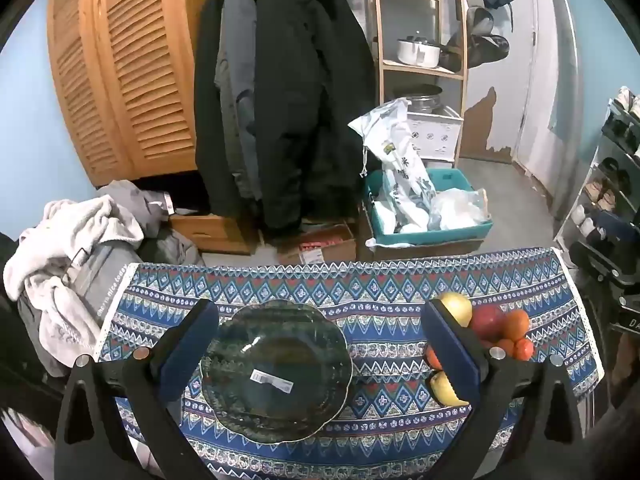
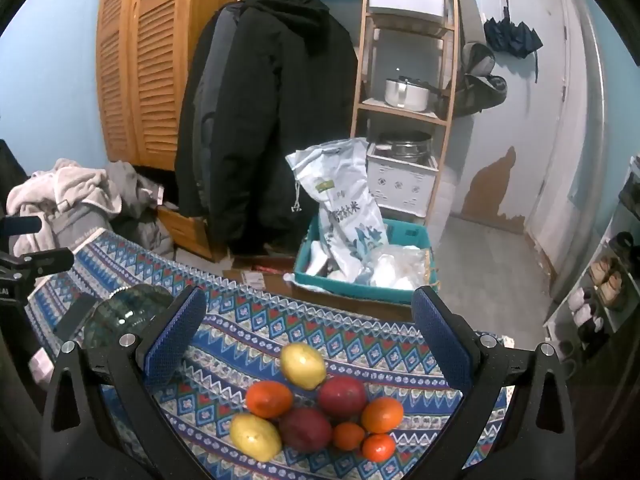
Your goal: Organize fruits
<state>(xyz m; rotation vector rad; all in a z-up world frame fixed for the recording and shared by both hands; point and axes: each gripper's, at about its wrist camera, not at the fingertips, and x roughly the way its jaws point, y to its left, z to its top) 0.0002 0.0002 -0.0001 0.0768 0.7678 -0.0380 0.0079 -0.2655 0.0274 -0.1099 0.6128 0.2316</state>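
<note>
A dark green glass plate with a white sticker lies empty on the patterned tablecloth. My left gripper hovers open above it, with its fingers wide on either side. A pile of fruit sits to the right: two yellow lemons, two dark red apples and several oranges. My right gripper hangs open over this pile with nothing between its fingers. In the left wrist view the fruit pile is partly hidden behind the right finger. The plate's edge shows at the left of the right wrist view.
Beyond the table's far edge stand a teal bin holding bags, a black coat on a rail, a wooden shelf with pots and a louvred cupboard. Piled laundry lies left; a shoe rack stands right.
</note>
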